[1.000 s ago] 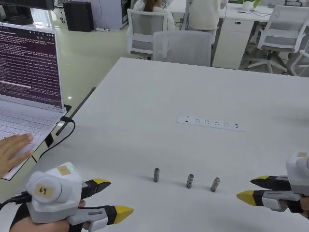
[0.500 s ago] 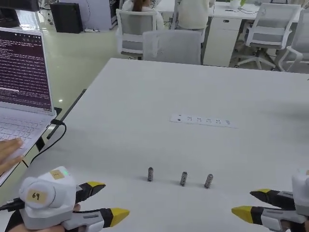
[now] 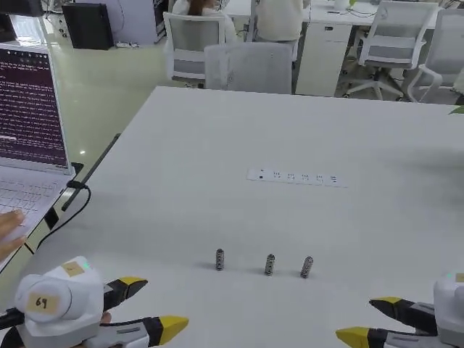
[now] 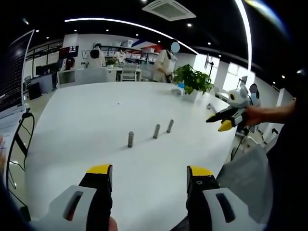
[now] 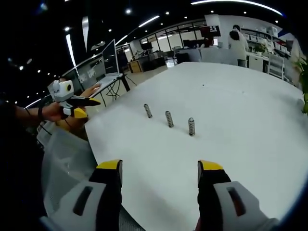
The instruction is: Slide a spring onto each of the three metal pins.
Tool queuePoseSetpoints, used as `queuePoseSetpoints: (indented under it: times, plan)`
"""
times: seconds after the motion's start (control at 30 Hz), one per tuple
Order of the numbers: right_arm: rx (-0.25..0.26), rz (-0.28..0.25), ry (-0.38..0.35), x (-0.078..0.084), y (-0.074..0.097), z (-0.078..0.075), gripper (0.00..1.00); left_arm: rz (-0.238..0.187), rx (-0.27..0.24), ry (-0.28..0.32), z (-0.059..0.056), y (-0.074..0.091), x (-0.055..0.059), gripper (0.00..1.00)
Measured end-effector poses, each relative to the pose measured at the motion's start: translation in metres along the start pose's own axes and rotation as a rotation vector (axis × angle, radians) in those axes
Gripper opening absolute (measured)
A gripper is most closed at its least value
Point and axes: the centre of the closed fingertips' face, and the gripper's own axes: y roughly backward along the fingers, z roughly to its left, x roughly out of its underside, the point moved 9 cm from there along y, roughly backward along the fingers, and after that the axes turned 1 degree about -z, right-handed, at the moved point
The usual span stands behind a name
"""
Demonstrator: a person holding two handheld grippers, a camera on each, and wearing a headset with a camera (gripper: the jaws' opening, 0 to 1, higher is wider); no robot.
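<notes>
Three short metal pins stand in a row on the white table: left pin [image 3: 220, 259], middle pin [image 3: 270, 264], right pin [image 3: 307, 267]. Each has a ribbed, coil-like outline, as if a spring sits around it. From the left gripper view the pins [image 4: 156, 131] lie ahead; from the right gripper view they [image 5: 169, 119] also lie ahead. My left gripper [image 3: 154, 304] is open and empty at the near left. My right gripper [image 3: 368, 317] is open and empty at the near right. Both are well short of the pins.
An open laptop [image 3: 25, 138] sits at the left edge with a hand [image 3: 9, 228] on it and a black cable [image 3: 72, 206] beside it. A white power strip [image 3: 292, 177] lies mid-table. Office chairs [image 3: 246, 67] stand beyond the far edge. A potted plant [image 4: 192, 79] stands on the table.
The head camera has shifted, so the whole picture moved. Both grippers have drawn back a little from the pins toward the near edge, the right one more. Jaws stay open.
</notes>
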Motion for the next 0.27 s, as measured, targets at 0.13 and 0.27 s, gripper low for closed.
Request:
queuePoseSetpoints:
  times: [0.13,0.27]
  plan:
    - [-0.003,0.017,-0.002,0.0064,-0.0002,0.0044,0.63,0.003,-0.003,0.009,-0.0006,0.0006,0.0028,0.59]
    - [-0.004,0.015,-0.008,0.0085,0.0006,0.0068,0.65,0.01,0.0,0.011,-0.0022,0.0003,0.0051,0.61]
